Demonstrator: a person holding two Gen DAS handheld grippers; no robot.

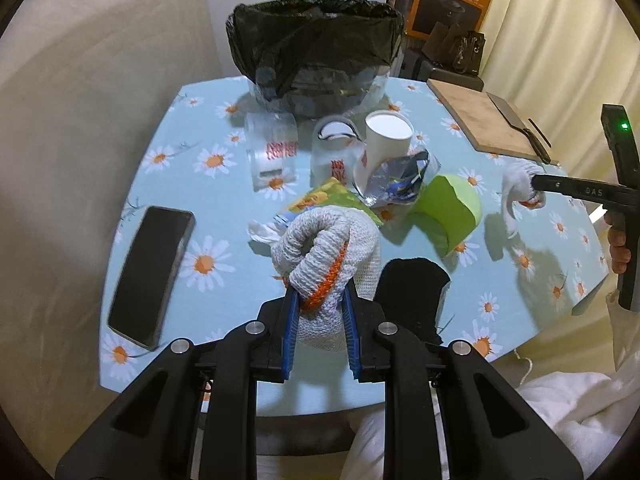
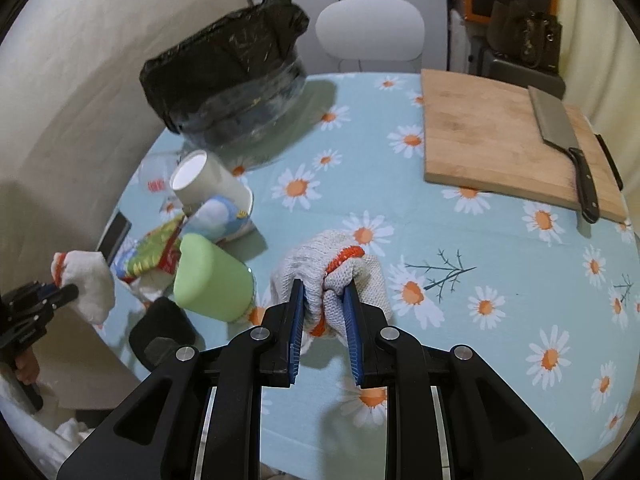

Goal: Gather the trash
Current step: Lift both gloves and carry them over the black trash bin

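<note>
Knit cotton fills both tongs: the left gripper point(image 1: 320, 304) is clamped on one white glove point(image 1: 326, 256), and the right gripper point(image 2: 324, 312) pinches a second glove point(image 2: 336, 268), both above the daisy tablecloth point(image 2: 500, 340). Open cloth lies right of the right glove. Far left stands one black-lined bin point(image 1: 316, 52); before it lie two clear cups, one paper cup point(image 1: 384, 140), one green cup point(image 1: 448, 208). One phone point(image 1: 152, 272) lies near the left edge.

Two bunched white knit gloves point(image 1: 320, 248) point(image 2: 336, 276) — orange-trimmed, lifted off table.
</note>
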